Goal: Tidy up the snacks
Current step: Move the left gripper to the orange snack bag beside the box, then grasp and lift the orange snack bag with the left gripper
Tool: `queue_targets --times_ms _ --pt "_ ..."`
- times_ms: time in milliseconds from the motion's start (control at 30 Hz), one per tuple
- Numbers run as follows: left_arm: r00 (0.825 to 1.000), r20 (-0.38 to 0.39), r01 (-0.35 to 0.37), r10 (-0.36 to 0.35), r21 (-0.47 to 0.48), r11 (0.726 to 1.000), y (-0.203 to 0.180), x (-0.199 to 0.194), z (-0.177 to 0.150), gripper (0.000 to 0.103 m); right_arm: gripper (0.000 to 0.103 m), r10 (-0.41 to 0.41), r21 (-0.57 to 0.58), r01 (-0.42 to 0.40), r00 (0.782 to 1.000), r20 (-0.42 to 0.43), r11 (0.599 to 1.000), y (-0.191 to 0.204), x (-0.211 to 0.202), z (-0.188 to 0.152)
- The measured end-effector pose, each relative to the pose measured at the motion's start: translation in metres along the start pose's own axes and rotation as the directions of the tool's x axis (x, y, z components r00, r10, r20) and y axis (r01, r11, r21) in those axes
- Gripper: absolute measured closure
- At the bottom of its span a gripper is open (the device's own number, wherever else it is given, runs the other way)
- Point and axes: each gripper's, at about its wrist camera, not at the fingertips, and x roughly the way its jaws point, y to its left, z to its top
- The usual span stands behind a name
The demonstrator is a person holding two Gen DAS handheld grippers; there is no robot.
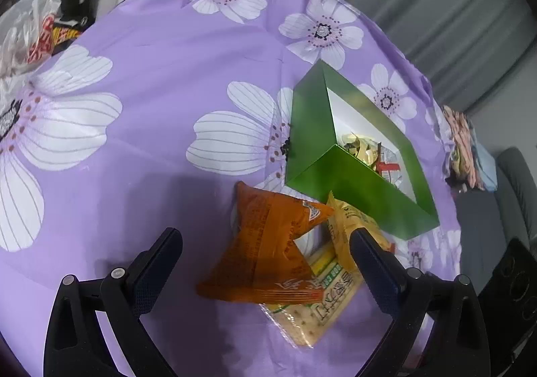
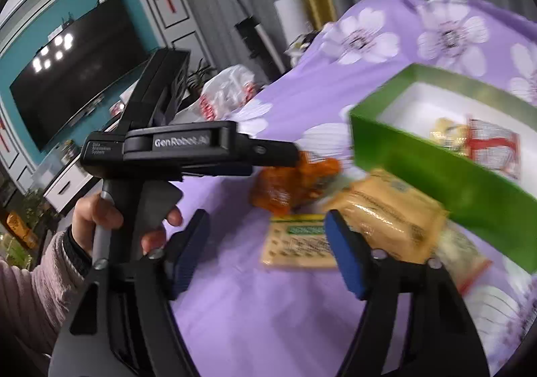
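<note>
A green box (image 1: 312, 128) with a white inside holds a few wrapped snacks (image 1: 369, 152) on the purple flowered cloth. In front of it lie an orange packet (image 1: 268, 242), a yellow packet (image 1: 342, 226) and a cracker pack (image 1: 319, 310). My left gripper (image 1: 265, 249) is open, its jaws wide apart either side of the orange packet, just above it. In the right wrist view my right gripper (image 2: 265, 249) is open above the cloth, near the cracker pack (image 2: 295, 242) and the yellow packet (image 2: 386, 212). The orange packet (image 2: 295, 182) sits at the left gripper's tip. The green box (image 2: 436, 172) stands to the right.
A white plastic bag (image 1: 27, 38) with red print lies at the cloth's far left edge and also shows in the right wrist view (image 2: 228, 88). A television (image 2: 74, 75) hangs on the wall beyond. Folded cloths (image 1: 466, 142) sit past the table's right edge.
</note>
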Motion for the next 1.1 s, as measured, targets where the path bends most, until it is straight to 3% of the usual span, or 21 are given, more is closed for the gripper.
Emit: queue_targets --times_ms 167,300,400,467,600,900,1100 --pt "0.999 -0.03 0.018 -0.018 -0.004 1.0 0.007 0.008 -0.001 0.004 0.043 -0.024 -0.023 0.023 0.999 -0.04 0.999 0.004 0.028 0.009" --pt "0.998 -0.045 0.03 -0.031 -0.021 0.999 0.012 0.013 0.0 0.007 0.055 -0.06 -0.013 0.06 0.995 -0.077 0.998 -0.003 0.046 0.015" --pt "0.996 -0.058 0.062 -0.064 -0.033 0.998 0.013 0.016 0.0 0.028 0.066 -0.079 -0.022 0.077 0.991 -0.111 0.997 -0.005 0.059 0.015" --pt "0.996 -0.071 0.043 -0.046 -0.031 0.999 0.013 0.02 -0.001 0.043 0.072 -0.091 -0.032 0.087 0.989 -0.118 0.996 -0.006 0.061 0.014" --pt "0.996 -0.066 0.049 -0.052 -0.045 0.998 0.016 0.017 -0.002 0.05 0.079 -0.082 -0.026 0.079 0.991 -0.11 0.997 -0.009 0.06 0.011" --pt "0.997 0.062 0.046 -0.046 0.006 0.999 0.0 -0.023 -0.004 0.054 0.081 -0.079 -0.102 0.078 0.997 -0.012 0.992 0.015 0.037 0.02" --pt "0.991 0.088 0.095 -0.102 0.083 0.992 -0.036 -0.034 0.026 0.054 0.081 -0.138 -0.114 0.15 0.984 0.112 0.982 0.009 -0.005 0.041"
